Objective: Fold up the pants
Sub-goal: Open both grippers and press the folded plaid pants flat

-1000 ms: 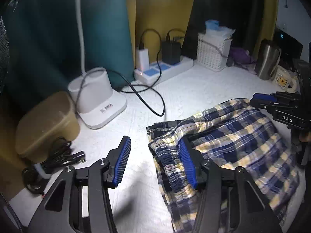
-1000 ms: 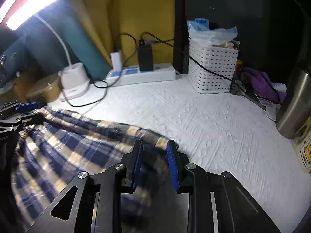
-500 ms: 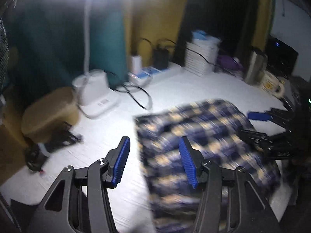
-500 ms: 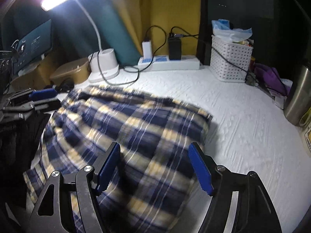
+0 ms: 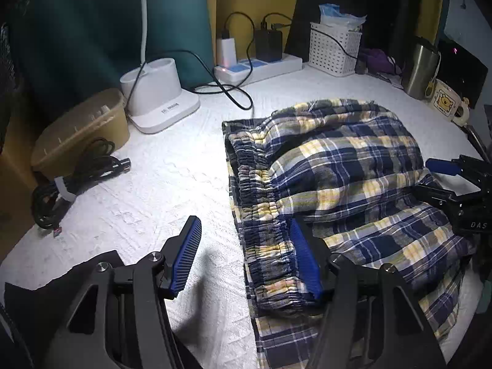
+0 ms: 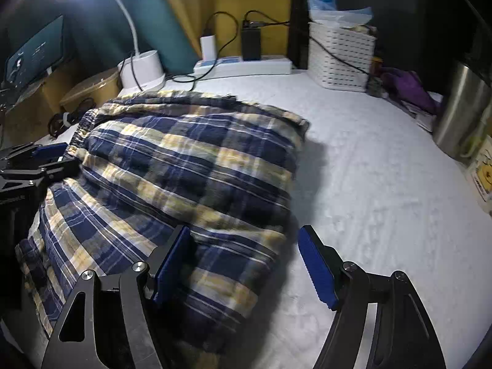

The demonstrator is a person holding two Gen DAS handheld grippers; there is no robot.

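The blue and yellow plaid pants (image 5: 353, 166) lie folded in a thick stack on the white table cover (image 5: 172, 184), elastic waistband to the left. My left gripper (image 5: 244, 240) hovers over the waistband's near end. Its jaws are opening; the waistband edge lies between them, but the pads do not press on it. In the right wrist view my right gripper (image 6: 243, 233) stands open over the near right edge of the pants (image 6: 190, 160), gripping nothing. Each gripper shows in the other's view: the right gripper (image 5: 446, 169) at the stack's right side, the left gripper (image 6: 46, 153) at its left.
Along the back stand a white lamp base (image 5: 160, 92), a power strip (image 5: 261, 67) with chargers and cables, and a white basket (image 5: 335, 49). A tan container (image 5: 83, 129) and a black cable bundle (image 5: 77, 178) sit left. A steel tumbler (image 5: 419, 67) and a mug (image 5: 446, 104) sit right.
My right gripper, shut on a fold of the pants a second ago, has opened and let go. The folded layer now lies flat. Both grippers have drawn back toward the near edge.
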